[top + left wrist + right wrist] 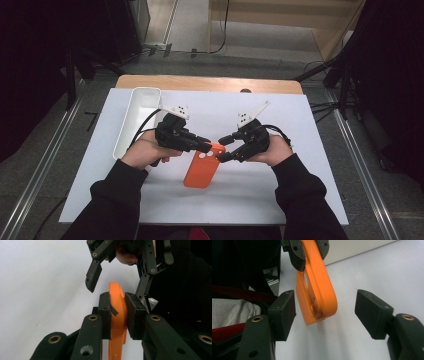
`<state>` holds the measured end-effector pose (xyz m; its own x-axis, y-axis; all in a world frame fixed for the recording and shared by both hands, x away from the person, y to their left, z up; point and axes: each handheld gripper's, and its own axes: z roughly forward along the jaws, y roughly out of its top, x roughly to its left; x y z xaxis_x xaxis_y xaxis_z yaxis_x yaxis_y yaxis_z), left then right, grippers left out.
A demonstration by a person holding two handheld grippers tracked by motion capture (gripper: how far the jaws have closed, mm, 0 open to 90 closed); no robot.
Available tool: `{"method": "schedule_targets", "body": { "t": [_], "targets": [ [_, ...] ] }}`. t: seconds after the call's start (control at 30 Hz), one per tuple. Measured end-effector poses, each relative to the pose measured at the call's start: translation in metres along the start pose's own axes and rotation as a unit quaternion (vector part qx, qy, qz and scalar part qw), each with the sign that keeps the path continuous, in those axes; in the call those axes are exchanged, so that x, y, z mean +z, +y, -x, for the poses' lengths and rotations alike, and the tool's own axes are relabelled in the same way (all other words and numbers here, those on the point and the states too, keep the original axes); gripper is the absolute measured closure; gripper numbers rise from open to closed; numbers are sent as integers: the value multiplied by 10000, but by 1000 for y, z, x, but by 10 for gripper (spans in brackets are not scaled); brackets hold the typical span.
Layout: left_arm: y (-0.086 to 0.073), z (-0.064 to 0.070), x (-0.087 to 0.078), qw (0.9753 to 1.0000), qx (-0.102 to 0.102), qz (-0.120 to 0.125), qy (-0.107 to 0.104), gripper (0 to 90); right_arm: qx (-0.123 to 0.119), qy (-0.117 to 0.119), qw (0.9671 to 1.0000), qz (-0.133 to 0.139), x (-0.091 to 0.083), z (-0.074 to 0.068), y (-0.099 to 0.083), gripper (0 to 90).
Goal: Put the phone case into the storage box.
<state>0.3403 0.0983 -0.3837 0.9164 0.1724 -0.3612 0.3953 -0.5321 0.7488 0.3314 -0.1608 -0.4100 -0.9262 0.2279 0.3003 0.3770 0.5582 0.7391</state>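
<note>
There is one orange phone case (202, 167) near the middle of the white table (280, 200). Its top end is lifted up and its bottom end looks like it rests on the table.

The left gripper (202, 144) is squeezed tight on the top edge of the case, one pad on each side. The right gripper (223, 149) sits just beside that same end with its jaws wide apart. It holds nothing. In the right gripper view the rounded corner of the case hangs between the two pads but touches neither.

I think the case is light, since one pinch holds it up. It looks stiff and keeps its shape. It also looks smooth, so it might slip. A good place to grab is the flat rim on the long side, away from the camera holes.

I count one case, two grippers, and one long white tray (134, 120), which lies to the left of the case.
</note>
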Motion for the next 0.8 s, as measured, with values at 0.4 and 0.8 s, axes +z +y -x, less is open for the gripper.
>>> {"method": "schedule_targets", "body": {
  "t": [0.4, 0.8],
  "targets": [
    [-1, -3, 4, 9999, -10, -93, -117, 760, -9, 336, 9994, -4, 5, 7, 0, 458],
    [-2, -3, 7, 9993, 26, -183, -317, 759, -45, 730, 9973, 24, 6, 10, -4, 669]
  ]
}}
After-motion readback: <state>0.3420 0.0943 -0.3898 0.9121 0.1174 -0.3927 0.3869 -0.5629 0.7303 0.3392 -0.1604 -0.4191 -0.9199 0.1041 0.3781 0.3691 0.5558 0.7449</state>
